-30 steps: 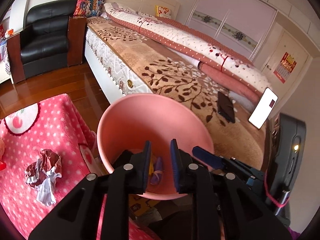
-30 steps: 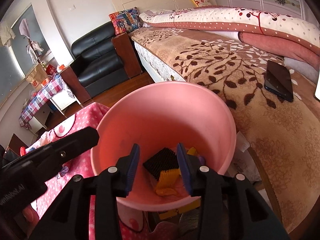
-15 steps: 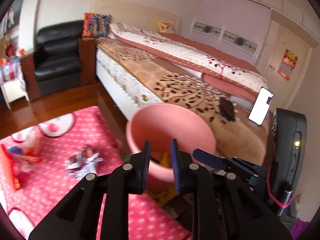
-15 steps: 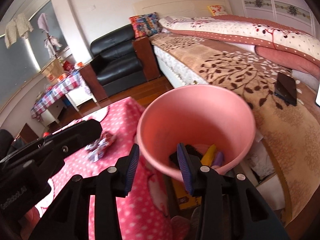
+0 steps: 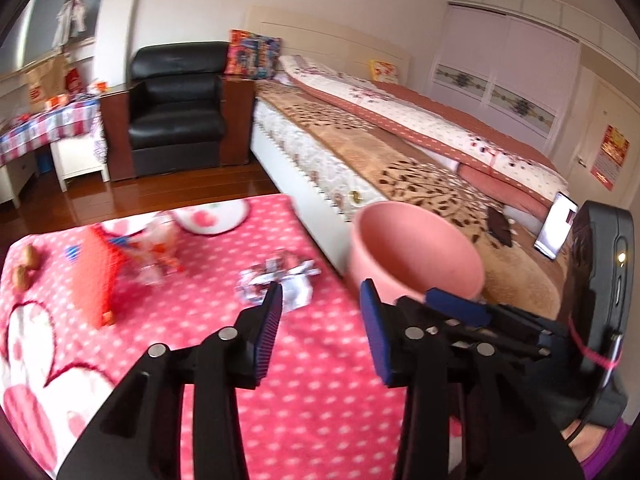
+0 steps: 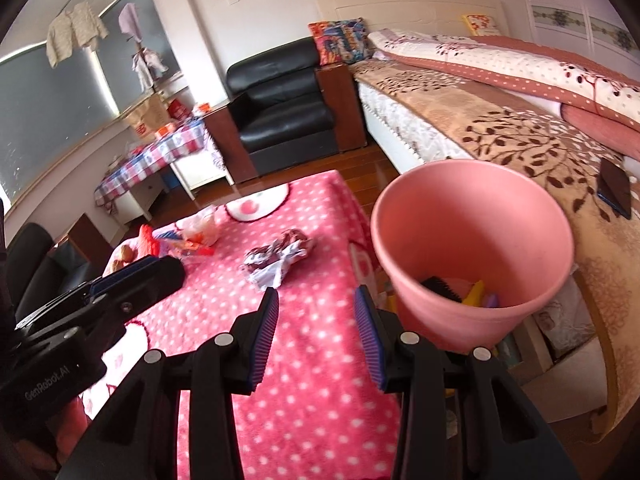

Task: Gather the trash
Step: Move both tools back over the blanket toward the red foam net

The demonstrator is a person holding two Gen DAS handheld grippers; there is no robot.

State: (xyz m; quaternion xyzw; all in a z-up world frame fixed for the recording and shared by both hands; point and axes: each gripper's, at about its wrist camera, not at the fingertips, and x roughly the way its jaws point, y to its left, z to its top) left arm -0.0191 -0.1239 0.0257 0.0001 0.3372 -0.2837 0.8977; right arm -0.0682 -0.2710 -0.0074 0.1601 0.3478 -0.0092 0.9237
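A pink bin [image 6: 472, 248] stands at the right edge of the pink polka-dot table [image 6: 312, 380]; black, yellow and purple pieces lie in its bottom. It also shows in the left wrist view [image 5: 416, 252]. A crumpled wrapper [image 6: 276, 258] lies on the cloth just beyond both grippers, also in the left wrist view [image 5: 280, 280]. More wrappers and a red piece [image 5: 96, 276] lie further left. My left gripper [image 5: 320, 300] is open and empty above the table. My right gripper [image 6: 316, 306] is open and empty, beside the bin.
A bed [image 6: 520, 120] with a phone [image 6: 616, 192] on it runs behind the bin. A black armchair [image 5: 176, 108] and a checked side table [image 6: 160, 156] stand at the back. Two walnuts [image 5: 26, 268] lie at the table's far left.
Both grippers have pulled back from over the bin and swung left toward the table. Both have opened wider. The crumpled wrapper now lies straight ahead of them.
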